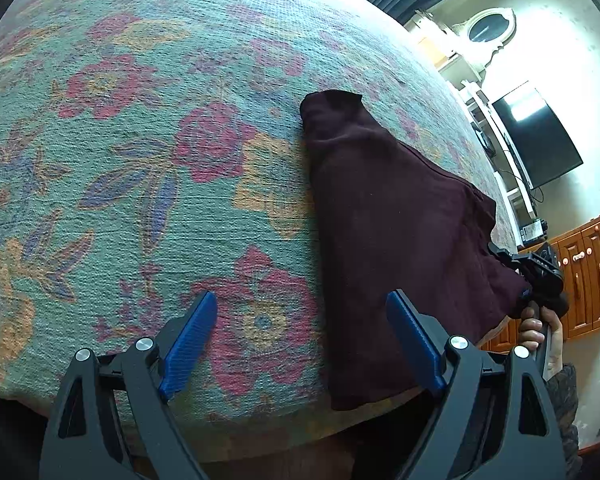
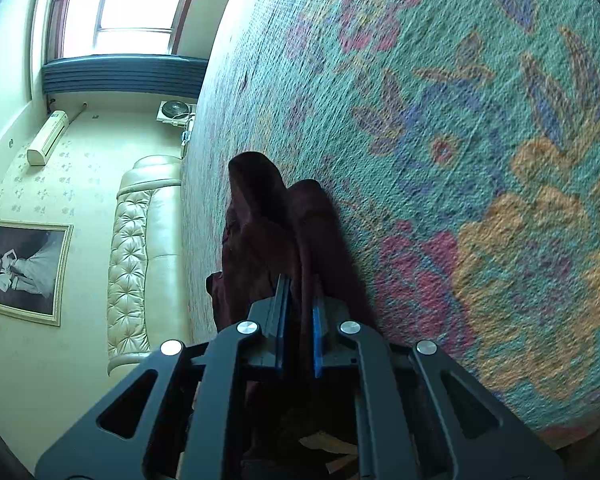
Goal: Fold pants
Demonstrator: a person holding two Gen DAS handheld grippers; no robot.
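Dark maroon pants (image 1: 396, 232) lie on a bed with a teal floral cover (image 1: 140, 140), one end far out on the cover, the near end lifted off the bed edge. My left gripper (image 1: 302, 312) is open and empty, hovering above the cover just left of the pants. My right gripper (image 1: 528, 280) is at the right, shut on the raised edge of the pants. In the right wrist view the pants (image 2: 268, 232) run away from the right gripper (image 2: 300, 316), whose blue pads pinch the cloth.
The bed's near edge (image 1: 260, 432) curves below the left gripper. A wooden cabinet (image 1: 584, 276) and a dark TV (image 1: 536, 136) stand at the right. A cream tufted headboard (image 2: 140, 260) and a framed photo (image 2: 24, 272) show in the right wrist view.
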